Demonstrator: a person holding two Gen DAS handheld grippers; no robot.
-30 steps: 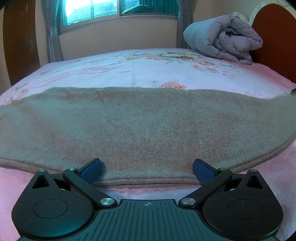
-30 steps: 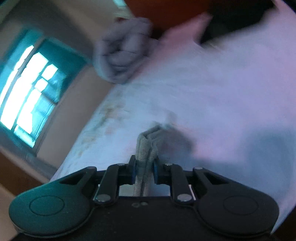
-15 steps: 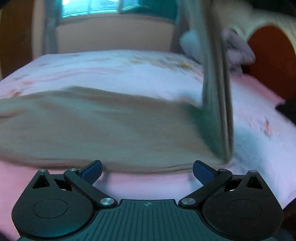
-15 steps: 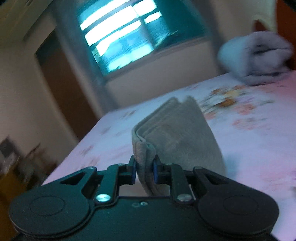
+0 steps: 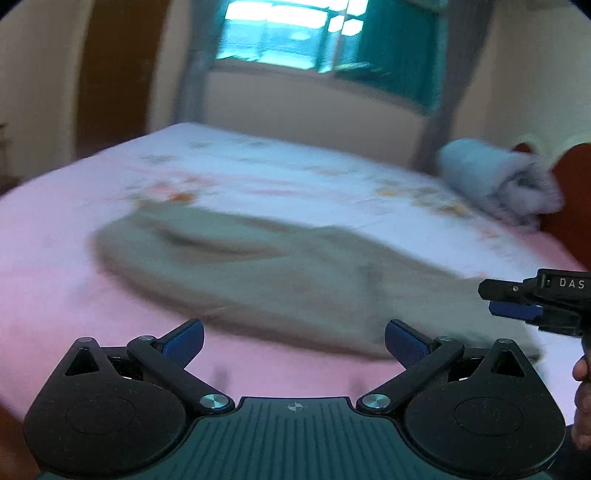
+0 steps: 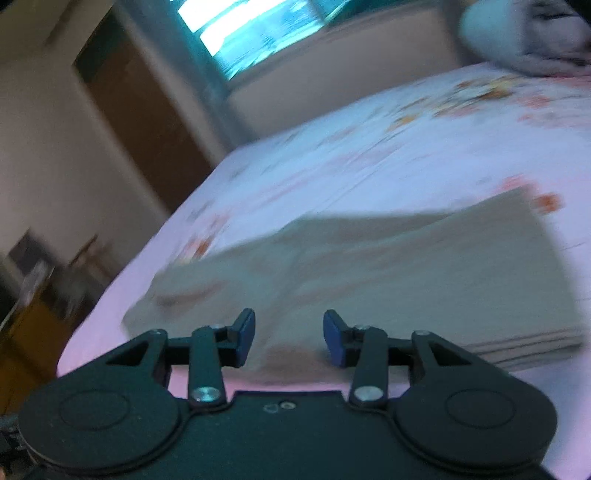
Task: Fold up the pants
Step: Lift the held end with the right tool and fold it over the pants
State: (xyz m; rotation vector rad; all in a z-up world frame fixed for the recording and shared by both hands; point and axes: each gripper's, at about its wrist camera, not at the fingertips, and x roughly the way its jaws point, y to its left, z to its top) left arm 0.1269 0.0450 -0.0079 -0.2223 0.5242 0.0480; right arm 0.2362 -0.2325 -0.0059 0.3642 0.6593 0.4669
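The grey-brown pants (image 5: 295,266) lie folded over on the pink flowered bed (image 5: 258,173), blurred by motion. My left gripper (image 5: 293,341) stands wide open just short of their near edge, nothing between its blue pads. In the right wrist view the folded pants (image 6: 388,273) spread flat in layers ahead of my right gripper (image 6: 288,336), whose jaws are opening with the cloth lying beyond them and not pinched. The right gripper's fingers (image 5: 517,308) also show at the right edge of the left wrist view, over the pants' right end.
A rolled grey quilt (image 5: 498,181) lies at the bed's far right by a brown headboard (image 5: 576,192). A window (image 5: 288,33) with grey curtains sits behind the bed. A brown door (image 6: 140,122) and furniture (image 6: 40,291) stand off the bed's left side.
My right gripper carried the pants' end over to the left, laid it on the rest and let go as its jaws parted. My left gripper drew back and up, staying open.
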